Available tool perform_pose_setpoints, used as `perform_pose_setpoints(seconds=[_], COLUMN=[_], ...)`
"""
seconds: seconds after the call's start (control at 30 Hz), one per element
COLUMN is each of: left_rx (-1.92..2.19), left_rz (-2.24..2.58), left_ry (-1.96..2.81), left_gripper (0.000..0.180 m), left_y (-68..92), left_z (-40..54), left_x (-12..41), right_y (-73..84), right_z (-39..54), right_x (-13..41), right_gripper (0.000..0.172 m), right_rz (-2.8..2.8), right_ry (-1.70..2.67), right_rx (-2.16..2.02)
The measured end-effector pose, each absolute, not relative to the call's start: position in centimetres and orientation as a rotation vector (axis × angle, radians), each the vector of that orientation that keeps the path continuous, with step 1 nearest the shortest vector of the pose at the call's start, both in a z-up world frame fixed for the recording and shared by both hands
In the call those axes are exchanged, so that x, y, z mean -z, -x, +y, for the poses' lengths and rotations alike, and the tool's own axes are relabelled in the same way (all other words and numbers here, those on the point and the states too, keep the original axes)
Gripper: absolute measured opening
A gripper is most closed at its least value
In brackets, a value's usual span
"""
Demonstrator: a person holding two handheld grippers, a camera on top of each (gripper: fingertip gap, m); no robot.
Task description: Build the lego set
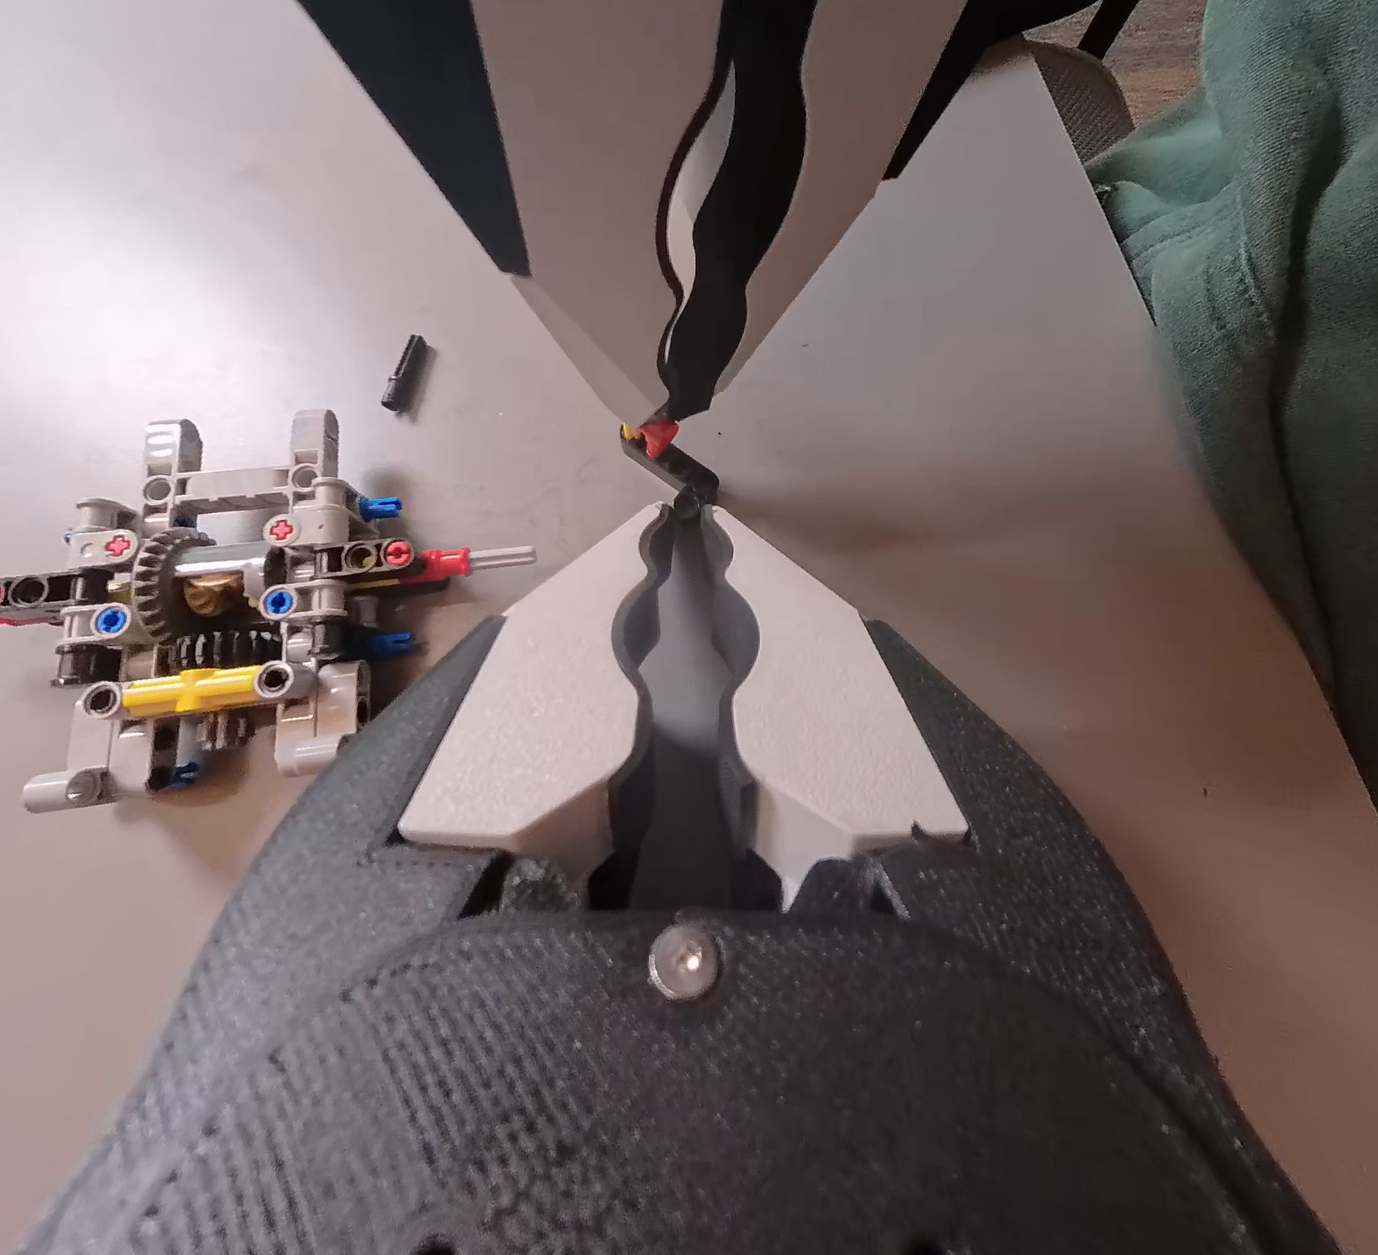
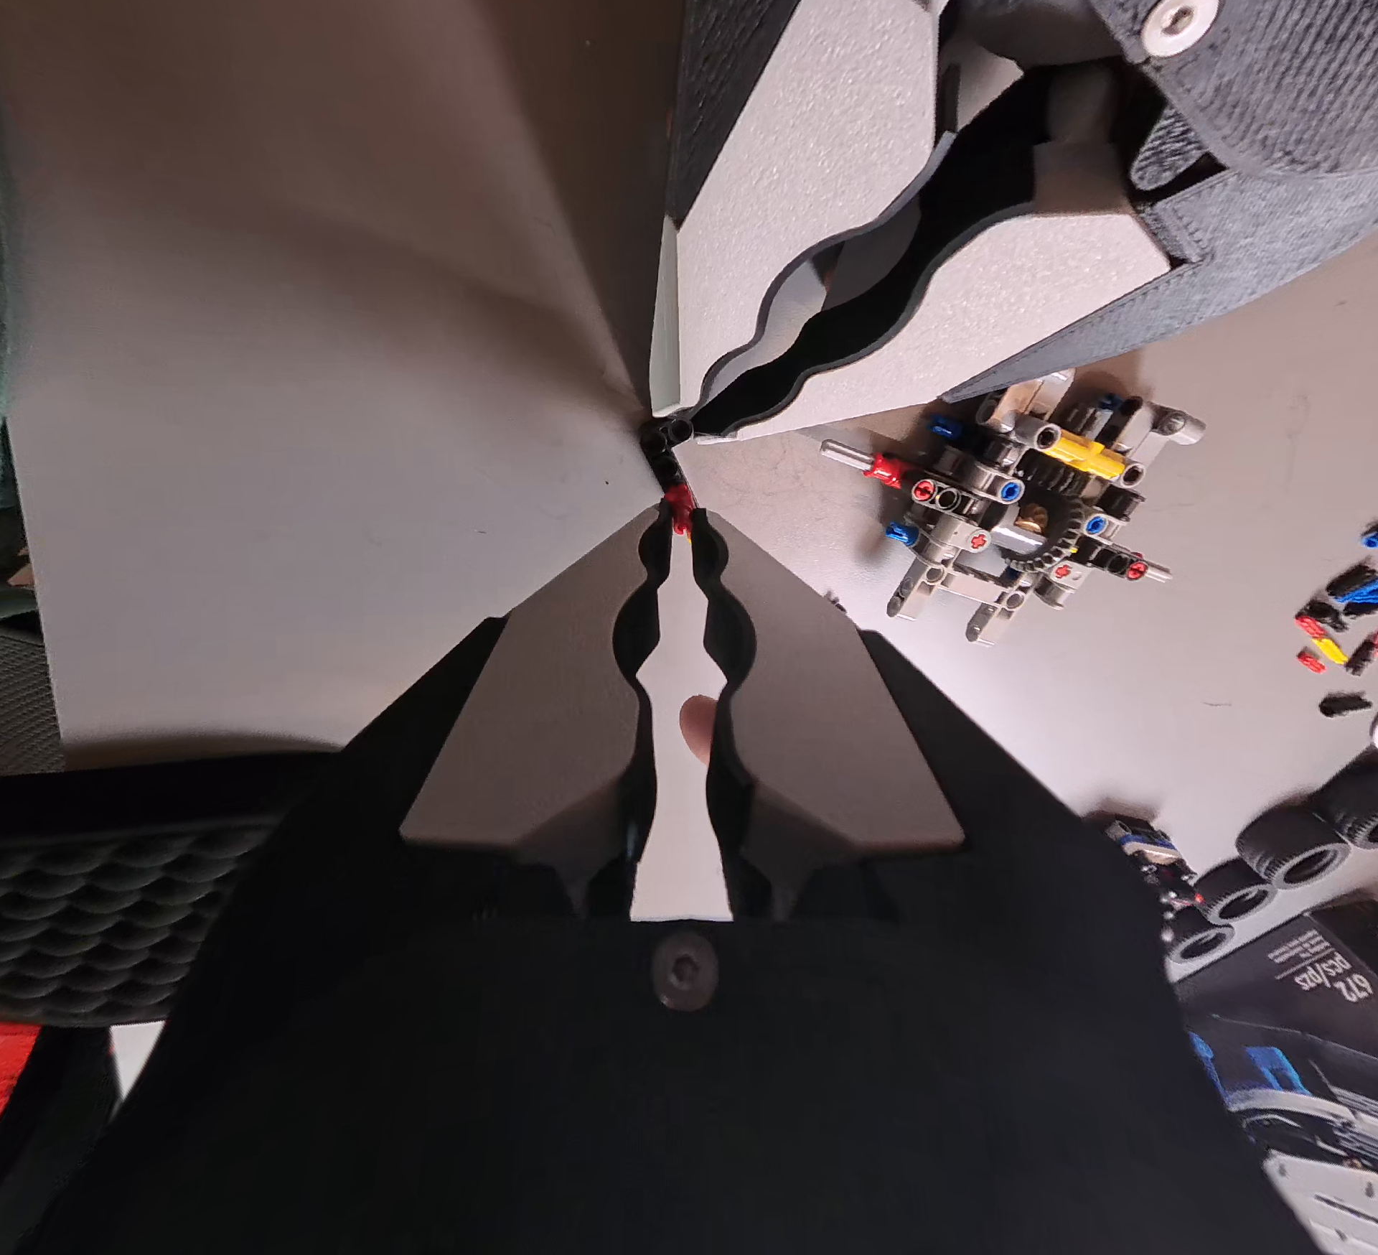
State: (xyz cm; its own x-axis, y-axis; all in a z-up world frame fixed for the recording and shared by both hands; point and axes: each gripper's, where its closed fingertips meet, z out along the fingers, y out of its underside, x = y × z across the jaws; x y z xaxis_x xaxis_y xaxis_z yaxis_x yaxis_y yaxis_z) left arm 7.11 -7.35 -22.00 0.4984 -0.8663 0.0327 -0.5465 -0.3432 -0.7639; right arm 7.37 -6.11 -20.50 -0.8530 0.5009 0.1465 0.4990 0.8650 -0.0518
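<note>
A black bent beam (image 1: 675, 466) hangs above the table between my two grippers. My left gripper (image 1: 686, 510) is shut on its near end. A red pin (image 1: 656, 437) sits in the beam's far end, next to a small yellow bit (image 1: 628, 431). My right gripper (image 1: 682, 410) comes in from above and is shut on that red pin. In the right wrist view, my right gripper (image 2: 678, 518) pinches the red pin (image 2: 677, 499). There the beam (image 2: 660, 454) runs up to the left gripper (image 2: 675, 427), which reaches in from the upper right.
A grey gear assembly (image 1: 216, 607) lies on the beige table (image 1: 932, 399), also in the right wrist view (image 2: 1044, 510). A loose black pin (image 1: 405, 372) lies near it. Small parts (image 2: 1342, 615), black tyres (image 2: 1297, 854) and a booklet (image 2: 1305, 1033) lie at the right. A green sleeve (image 1: 1282, 249) shows beyond the table's edge.
</note>
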Motion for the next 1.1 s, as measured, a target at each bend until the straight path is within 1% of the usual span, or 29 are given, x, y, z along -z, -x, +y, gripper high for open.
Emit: perform_pose_setpoints(seconds=[0.03,0.43,0.8,1.1], left_rx=[0.583,0.6,0.669,0.707], left_rz=[1.156,1.187,1.276,1.319], left_ry=[2.036,2.024,1.981,1.964], left_gripper=[0.006,0.006,0.005,0.005], left_y=[-7.1,-7.1,-7.13,-7.13], left_z=[-7.35,-7.38,-7.42,-7.46], left_x=[22.01,22.05,21.95,21.93], right_y=[-7.4,-7.38,-7.55,-7.66], right_z=[-6.18,-6.11,-6.2,-6.3], right_x=[20.53,21.3,21.23,21.23], right_gripper=[0.003,0.003,0.003,0.003], right_rz=[-2.884,-2.919,-2.989,-3.036], right_ry=[0.77,0.715,0.331,0.022], right_rx=[-0.01,0.03,0.003,0.093])
